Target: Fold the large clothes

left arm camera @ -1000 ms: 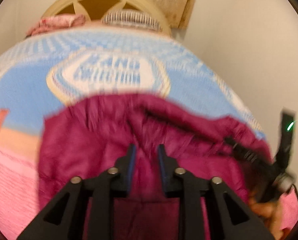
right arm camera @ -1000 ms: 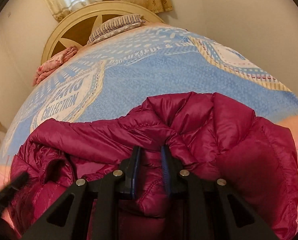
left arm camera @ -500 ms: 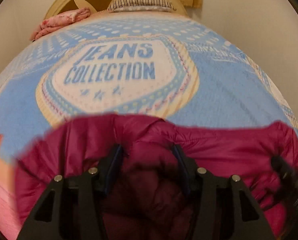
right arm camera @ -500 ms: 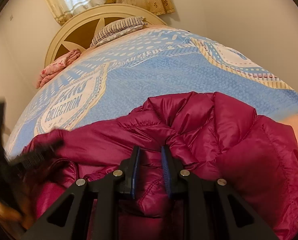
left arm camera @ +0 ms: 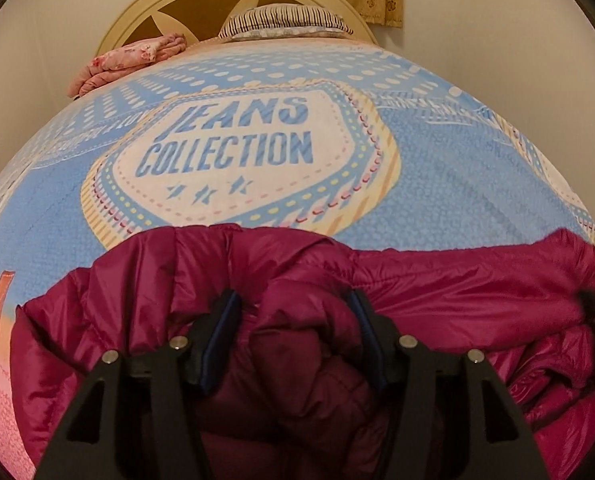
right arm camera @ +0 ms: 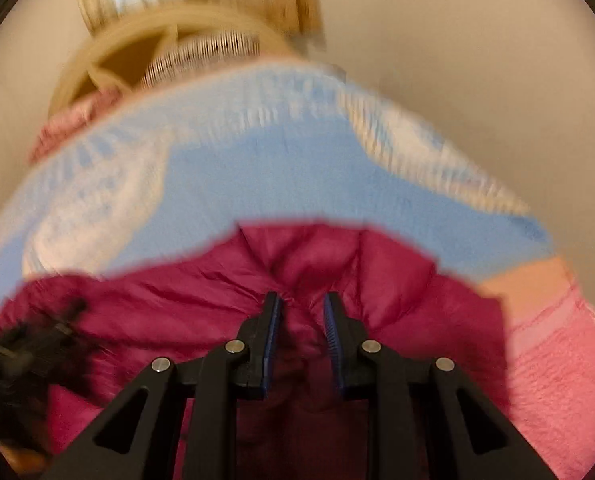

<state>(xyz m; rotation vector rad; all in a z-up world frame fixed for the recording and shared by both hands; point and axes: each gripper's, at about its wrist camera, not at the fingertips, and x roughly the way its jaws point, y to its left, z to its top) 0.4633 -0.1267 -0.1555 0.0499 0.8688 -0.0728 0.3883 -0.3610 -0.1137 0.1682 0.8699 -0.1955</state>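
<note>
A magenta puffer jacket lies bunched on the near end of the bed; it also shows in the right wrist view. My left gripper is open, its jaws wide apart with a hump of jacket fabric between them. My right gripper stands narrowly apart over a pinched fold of the jacket; the view is blurred, so whether it holds the fold is unclear. The other gripper shows as a dark blur at the left edge of the right wrist view.
The bed has a blue "JEANS COLLECTION" blanket with a pink band near me. A striped pillow and a folded pink cloth lie by the cream headboard. Walls stand on both sides.
My left gripper opened wide and let go of the jacket, with fabric still between its jaws. My right gripper has lifted and tilted, now in motion blur, its jaws slightly wider.
</note>
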